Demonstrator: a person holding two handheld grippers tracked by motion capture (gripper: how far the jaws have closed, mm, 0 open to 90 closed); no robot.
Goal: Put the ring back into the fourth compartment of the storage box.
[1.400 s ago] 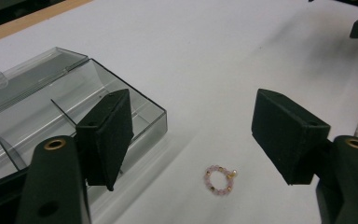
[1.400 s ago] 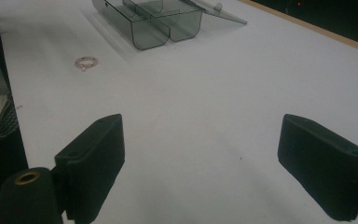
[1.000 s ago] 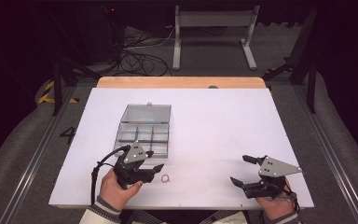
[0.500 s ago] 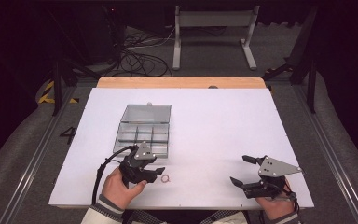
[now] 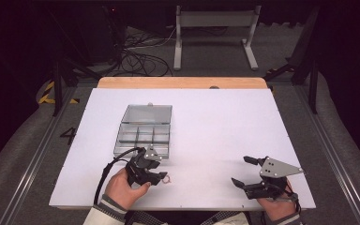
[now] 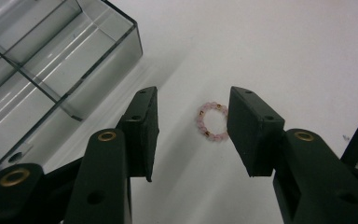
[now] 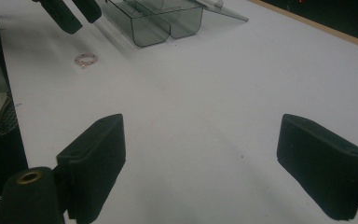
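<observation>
A small ring of pink and gold beads [image 6: 212, 122] lies flat on the white table [image 5: 215, 126], just right of my left gripper [image 5: 158, 176]. In the left gripper view the ring sits between the black jaws of my left gripper [image 6: 193, 95], close to the right pad [image 6: 249, 130] but apart from it. These jaws have just been closing and stand half apart, with nothing gripped. My right gripper [image 5: 240, 169] rests at the front right of the table, its jaws open wide and empty [image 7: 203, 135]. The ring [image 7: 85, 59] also shows far off in the right gripper view.
A clear plastic compartment box [image 5: 143, 135] with its lid [image 5: 148, 113] laid open behind it stands just beyond the left gripper; its near corner [image 6: 74, 70] is close to the left jaw. A wooden strip [image 5: 183, 83] edges the table's far side.
My left gripper has moved a little right and down toward the bead ring, and its jaws have narrowed around it. The right gripper has kept still.
</observation>
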